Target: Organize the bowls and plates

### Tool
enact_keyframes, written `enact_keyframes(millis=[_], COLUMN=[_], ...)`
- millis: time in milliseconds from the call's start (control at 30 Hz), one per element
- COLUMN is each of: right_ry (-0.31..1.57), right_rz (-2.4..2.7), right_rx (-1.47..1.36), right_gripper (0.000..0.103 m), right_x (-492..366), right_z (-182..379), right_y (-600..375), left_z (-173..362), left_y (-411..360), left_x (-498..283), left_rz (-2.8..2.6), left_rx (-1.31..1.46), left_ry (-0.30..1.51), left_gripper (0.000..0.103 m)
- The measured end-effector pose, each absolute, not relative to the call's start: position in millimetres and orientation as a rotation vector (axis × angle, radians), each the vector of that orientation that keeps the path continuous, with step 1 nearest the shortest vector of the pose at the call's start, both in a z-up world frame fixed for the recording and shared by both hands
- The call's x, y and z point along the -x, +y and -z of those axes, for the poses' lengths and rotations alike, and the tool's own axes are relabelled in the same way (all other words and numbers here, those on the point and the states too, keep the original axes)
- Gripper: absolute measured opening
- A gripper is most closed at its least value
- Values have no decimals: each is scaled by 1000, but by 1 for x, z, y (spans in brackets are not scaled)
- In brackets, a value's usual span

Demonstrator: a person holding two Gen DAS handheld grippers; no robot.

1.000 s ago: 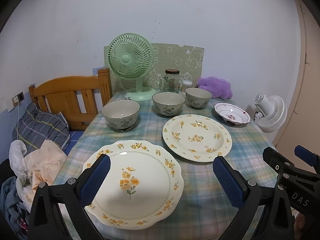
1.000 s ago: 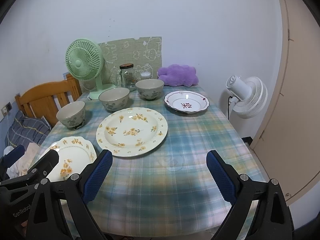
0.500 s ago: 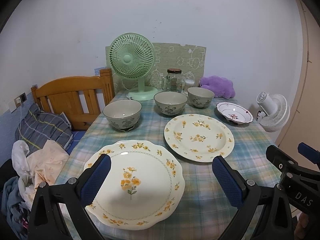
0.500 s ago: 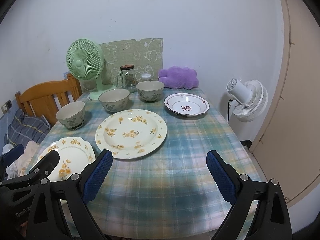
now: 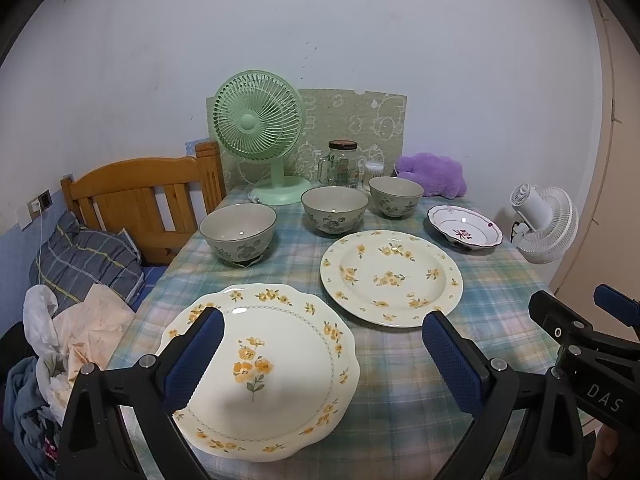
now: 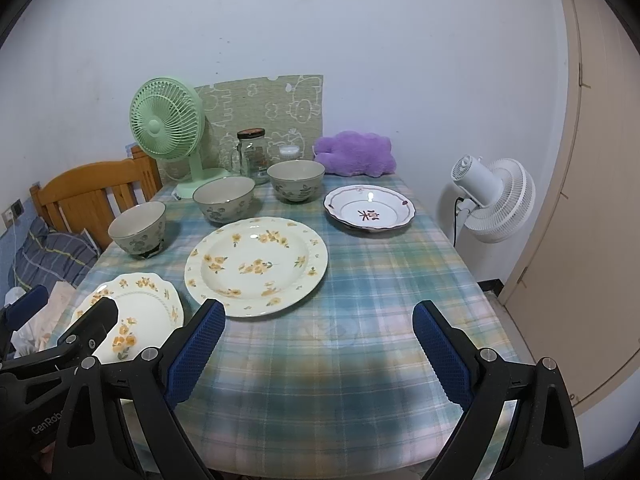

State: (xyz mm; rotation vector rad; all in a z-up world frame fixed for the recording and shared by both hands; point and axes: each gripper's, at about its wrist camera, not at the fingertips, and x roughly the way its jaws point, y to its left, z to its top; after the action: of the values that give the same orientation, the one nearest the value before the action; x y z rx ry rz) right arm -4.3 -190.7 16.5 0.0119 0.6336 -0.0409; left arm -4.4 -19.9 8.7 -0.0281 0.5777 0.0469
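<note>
Left gripper (image 5: 322, 354) agape over plaid tablecloth (image 6: 360, 280) — white wall (image 6: 320, 20), beige door (image 6: 592, 200)

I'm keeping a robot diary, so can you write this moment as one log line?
left gripper: open, over scalloped plate | right gripper: open, over tablecloth | three bowls, three plates: unstacked

Right gripper (image 6: 316, 348) hovers with fingers spread wide above a checked tablecloth (image 6: 360, 292). Beyond it sit three plates, three bowls, a green fan (image 6: 168, 124) and a jar (image 6: 252, 154).
</note>
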Motion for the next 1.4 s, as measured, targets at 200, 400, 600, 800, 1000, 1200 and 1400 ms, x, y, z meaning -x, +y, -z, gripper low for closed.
enact_keyframes(millis=[200,400,600,800,1000,1200,1400], right_ry=[634,635,642,640,646,652,662], right_rz=[41,41,40,43,39,41,45], right_rx=[-11,-11,-15,-10,-8,1,17], right_gripper=[96,96,96,96,96,96,93], right_x=[4,5,6,6,6,5,-2], right_z=[-17,-16,-16,-15,-15,-15,-17], right_y=[-192,-194,-199,-198,-194,-187,-172], left_z=[-9,-9,-9,-9,-8,-6,-6], left_y=[-21,-22,-23,-26,-25,-18,-3], left_x=[5,5,6,8,7,2,-4], left_rz=[-47,-46,-45,-46,-48,-41,-55], left_rx=[27,29,27,27,29,37,28], left_ry=[578,577,578,578,583,594,609], left_gripper=[99,99,99,99,99,99,97])
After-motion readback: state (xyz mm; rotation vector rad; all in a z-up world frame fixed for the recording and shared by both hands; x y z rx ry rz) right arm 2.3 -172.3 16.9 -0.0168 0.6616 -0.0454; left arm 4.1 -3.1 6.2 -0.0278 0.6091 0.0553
